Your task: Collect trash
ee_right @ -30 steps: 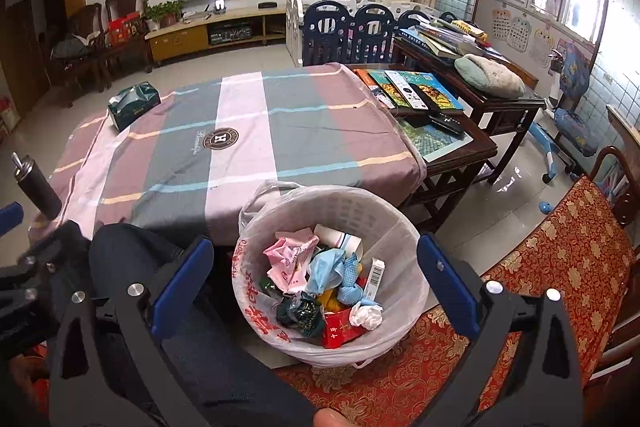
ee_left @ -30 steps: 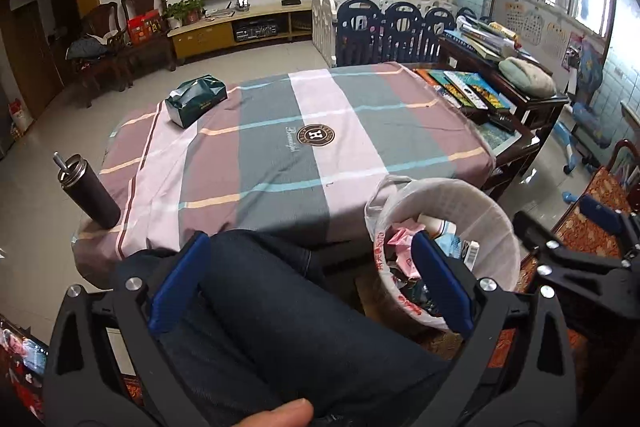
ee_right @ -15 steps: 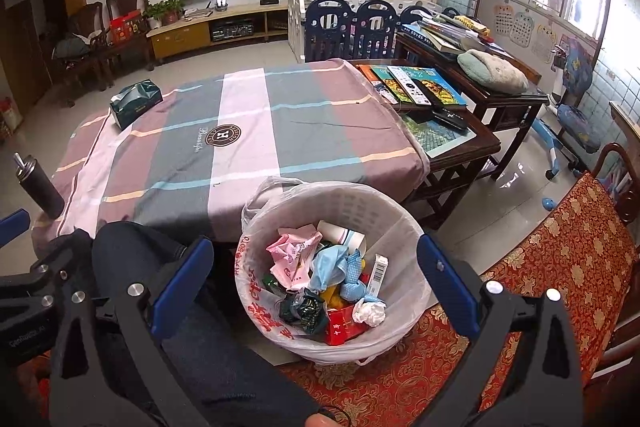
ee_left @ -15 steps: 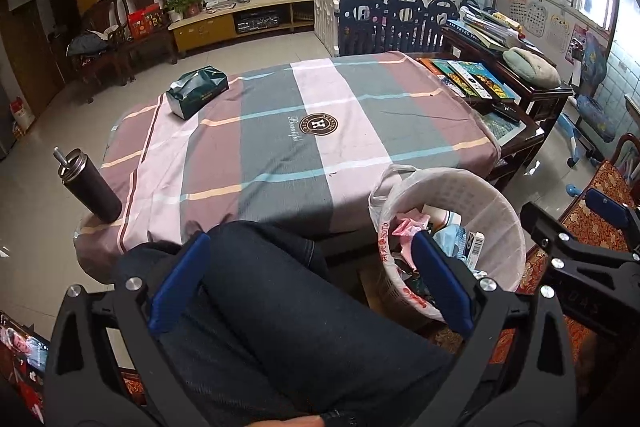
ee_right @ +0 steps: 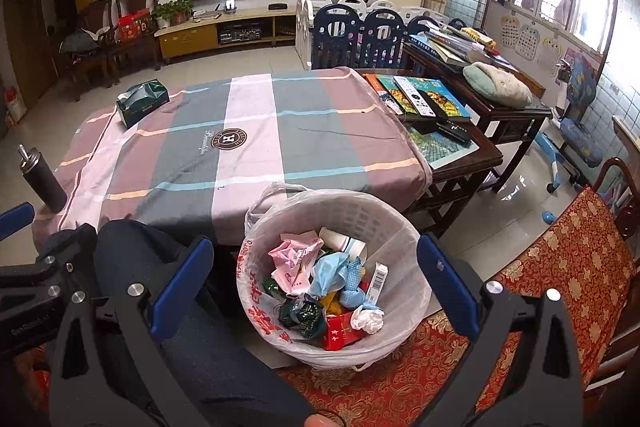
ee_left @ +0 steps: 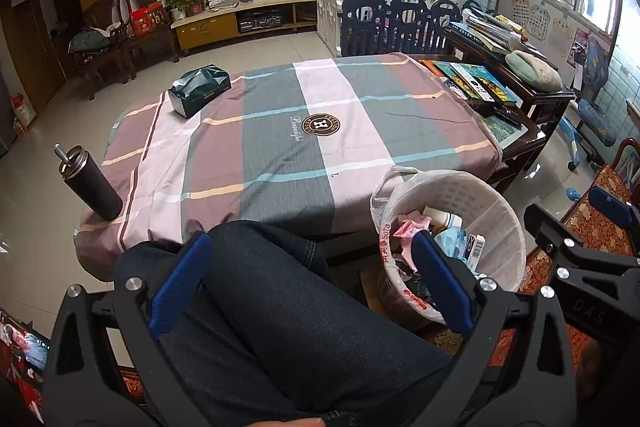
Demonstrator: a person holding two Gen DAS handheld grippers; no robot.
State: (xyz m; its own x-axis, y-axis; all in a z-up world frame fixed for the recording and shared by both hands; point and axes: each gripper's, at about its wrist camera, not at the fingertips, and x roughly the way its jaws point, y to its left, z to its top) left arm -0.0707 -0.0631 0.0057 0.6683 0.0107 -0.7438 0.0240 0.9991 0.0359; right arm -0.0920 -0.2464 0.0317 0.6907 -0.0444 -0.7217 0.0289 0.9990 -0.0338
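Low in both views, the left gripper [ee_left: 308, 285] and right gripper [ee_right: 316, 287] have jaws spread wide, holding nothing. Between the right gripper's blue fingers [ee_right: 182, 277], lower centre, sits the white bin [ee_right: 360, 215], full of crumpled wrappers [ee_right: 296, 263], possibly tissue too. Upper left, a green tissue pack [ee_right: 142, 102] lies on the striped tablecloth [ee_right: 256, 143]
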